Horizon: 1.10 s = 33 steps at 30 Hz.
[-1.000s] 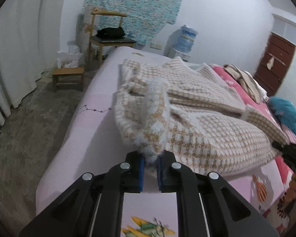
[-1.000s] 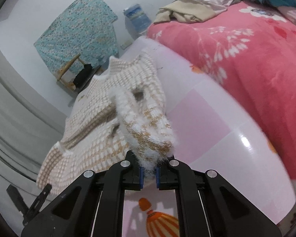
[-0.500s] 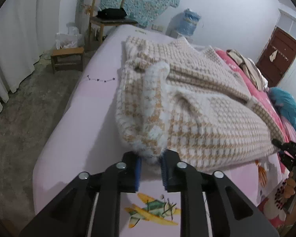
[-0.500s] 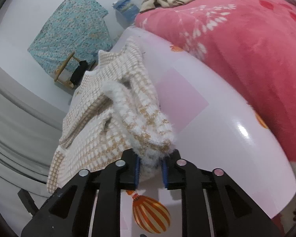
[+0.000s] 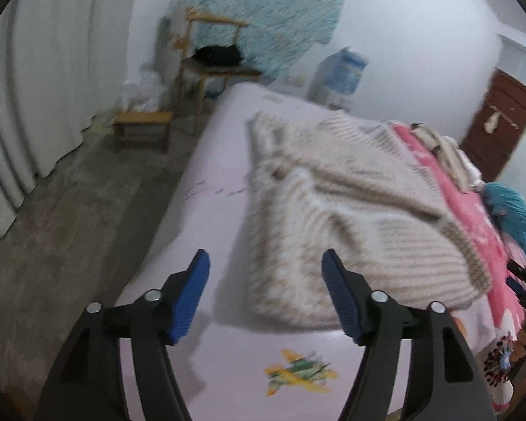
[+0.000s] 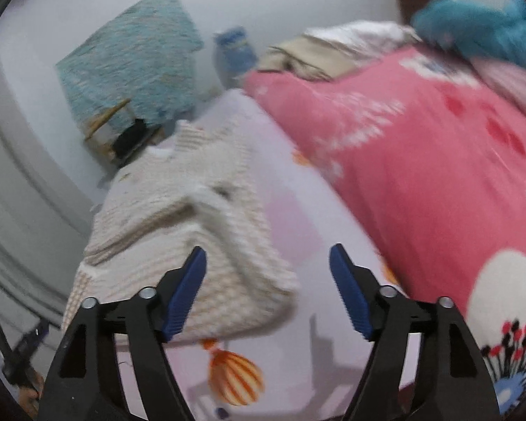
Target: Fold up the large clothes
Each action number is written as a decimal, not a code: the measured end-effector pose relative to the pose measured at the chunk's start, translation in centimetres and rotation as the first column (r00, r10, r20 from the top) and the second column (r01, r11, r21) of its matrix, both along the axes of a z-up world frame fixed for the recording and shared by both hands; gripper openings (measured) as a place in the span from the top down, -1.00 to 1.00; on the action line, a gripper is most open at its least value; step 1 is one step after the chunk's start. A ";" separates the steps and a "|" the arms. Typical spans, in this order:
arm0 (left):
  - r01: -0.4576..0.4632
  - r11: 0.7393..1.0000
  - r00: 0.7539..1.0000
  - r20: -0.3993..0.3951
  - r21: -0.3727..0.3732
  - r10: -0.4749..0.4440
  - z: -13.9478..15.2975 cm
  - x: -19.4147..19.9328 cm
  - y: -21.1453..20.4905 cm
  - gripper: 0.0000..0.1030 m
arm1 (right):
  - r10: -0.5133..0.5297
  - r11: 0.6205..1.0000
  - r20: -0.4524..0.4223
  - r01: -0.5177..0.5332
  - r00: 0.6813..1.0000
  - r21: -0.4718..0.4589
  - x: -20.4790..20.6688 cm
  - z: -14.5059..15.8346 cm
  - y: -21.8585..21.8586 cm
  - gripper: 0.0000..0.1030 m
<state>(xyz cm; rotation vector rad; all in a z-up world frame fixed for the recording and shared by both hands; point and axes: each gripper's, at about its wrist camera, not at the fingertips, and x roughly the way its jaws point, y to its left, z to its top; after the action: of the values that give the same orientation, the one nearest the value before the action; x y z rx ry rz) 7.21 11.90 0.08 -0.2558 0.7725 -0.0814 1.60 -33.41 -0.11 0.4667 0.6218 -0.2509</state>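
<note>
no writing is readable in either blurred view. left gripper (image 5: 264, 266) and right gripper (image 6: 267, 263) both gape wide, holding nothing. the checked sweater (image 5: 350, 217) lies folded mid-frame on the bed (image 5: 214, 210), bare pink sheet around its lower edge.

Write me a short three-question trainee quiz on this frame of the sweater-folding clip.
1. True or false: the left gripper is clamped on the sweater.
2. The sweater lies on: A) the pink blanket B) the lilac sheet C) the floor
3. Fill in: the right gripper has its jaws ____.

Key
1. False; it is open, holding nothing.
2. B
3. open
</note>
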 end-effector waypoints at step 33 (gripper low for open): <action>0.262 0.965 0.965 -0.015 0.035 -0.261 -1.9 6.4 -8.2 -0.52 | 0.319 0.942 -0.051 -0.311 0.946 0.125 7.6 -2.1 3.8 -0.43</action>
<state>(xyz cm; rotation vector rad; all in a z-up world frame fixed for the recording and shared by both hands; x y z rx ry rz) 13.64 3.70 -1.80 -0.1179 0.8143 -0.3154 9.18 -29.61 -2.20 0.4629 0.7728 0.0748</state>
